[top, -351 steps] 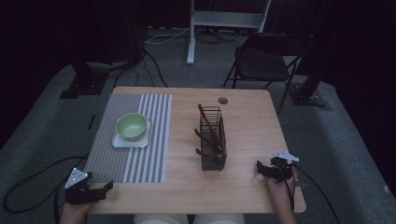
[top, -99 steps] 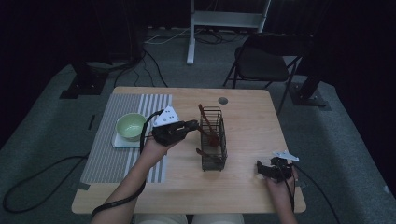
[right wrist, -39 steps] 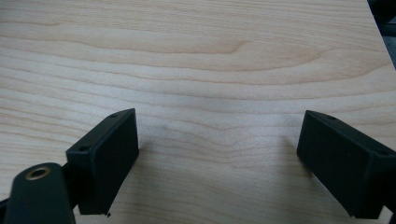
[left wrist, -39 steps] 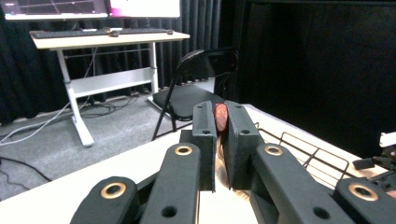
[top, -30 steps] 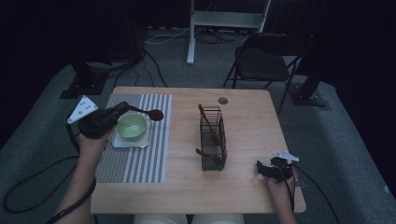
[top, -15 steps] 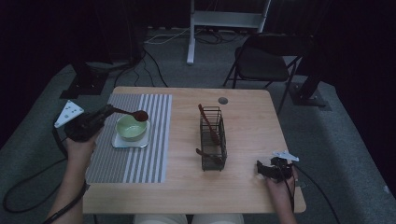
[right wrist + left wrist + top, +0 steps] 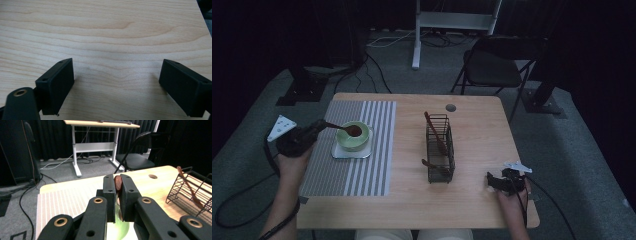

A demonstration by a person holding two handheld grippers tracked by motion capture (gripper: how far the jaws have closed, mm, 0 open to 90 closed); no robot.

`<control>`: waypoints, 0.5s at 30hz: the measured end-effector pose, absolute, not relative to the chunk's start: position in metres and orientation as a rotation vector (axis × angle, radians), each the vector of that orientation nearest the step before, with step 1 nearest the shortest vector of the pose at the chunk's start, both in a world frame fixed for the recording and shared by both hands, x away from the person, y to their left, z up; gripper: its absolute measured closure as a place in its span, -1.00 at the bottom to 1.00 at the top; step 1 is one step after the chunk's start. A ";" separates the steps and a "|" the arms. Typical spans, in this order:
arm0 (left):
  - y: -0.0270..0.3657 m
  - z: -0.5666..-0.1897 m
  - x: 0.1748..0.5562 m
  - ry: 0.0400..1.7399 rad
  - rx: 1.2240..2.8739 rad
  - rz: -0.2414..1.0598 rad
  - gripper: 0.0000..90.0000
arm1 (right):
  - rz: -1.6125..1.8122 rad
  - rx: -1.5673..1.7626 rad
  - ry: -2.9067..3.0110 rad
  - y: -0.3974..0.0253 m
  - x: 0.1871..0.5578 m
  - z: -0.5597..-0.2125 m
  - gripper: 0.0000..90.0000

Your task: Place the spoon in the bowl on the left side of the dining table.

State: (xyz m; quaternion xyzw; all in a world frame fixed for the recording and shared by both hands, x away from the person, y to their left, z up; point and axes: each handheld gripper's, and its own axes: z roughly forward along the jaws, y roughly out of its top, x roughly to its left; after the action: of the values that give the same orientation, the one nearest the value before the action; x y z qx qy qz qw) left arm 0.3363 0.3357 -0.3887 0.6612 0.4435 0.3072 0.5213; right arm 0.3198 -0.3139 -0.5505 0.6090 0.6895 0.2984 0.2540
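Dark curtains and grey carpet ring your wooden table (image 7: pixel 472 200), with a folding chair (image 7: pixel 492 70) and a white desk frame (image 7: pixel 452 20) beyond its far edge. On the table's left side lies a striped placemat (image 7: pixel 362 170), and on it a green bowl (image 7: pixel 346 143) sits on a small white plate (image 7: pixel 343 154).

Your left hand-held gripper (image 7: pixel 319 126) is clamped on the handle of a dark wooden spoon (image 7: pixel 352 130) — in the left gripper view the jaws are pinched together on it, the spoon (image 7: pixel 117 182) showing between their tips. Half a second ago the spoon's head hung above the bowl's far-left rim; now it has come down and to the right, and lies over the bowl's hollow. Whether it touches the bowl, you cannot tell from these views. Your left hand (image 7: pixel 292 160) has shifted right with it.

Mid-table, the black wire basket (image 7: pixel 440 150) holds a reddish utensil (image 7: pixel 433 131) leaning upright — unchanged.

Your right hand-held gripper (image 7: pixel 496 182) stays parked near the table's front right corner, jaws spread wide over bare wood.
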 end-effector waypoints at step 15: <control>0.339 -0.427 0.341 1.150 1.576 0.706 0.87 | 0.810 1.658 1.870 -0.314 0.320 -0.550 -0.73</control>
State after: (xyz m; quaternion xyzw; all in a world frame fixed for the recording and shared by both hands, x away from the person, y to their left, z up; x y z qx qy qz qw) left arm 0.3406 0.3391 -0.4275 0.6541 0.4772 0.2929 0.5085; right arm 0.3197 -0.3136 -0.5505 0.6104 0.6884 0.2981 0.2542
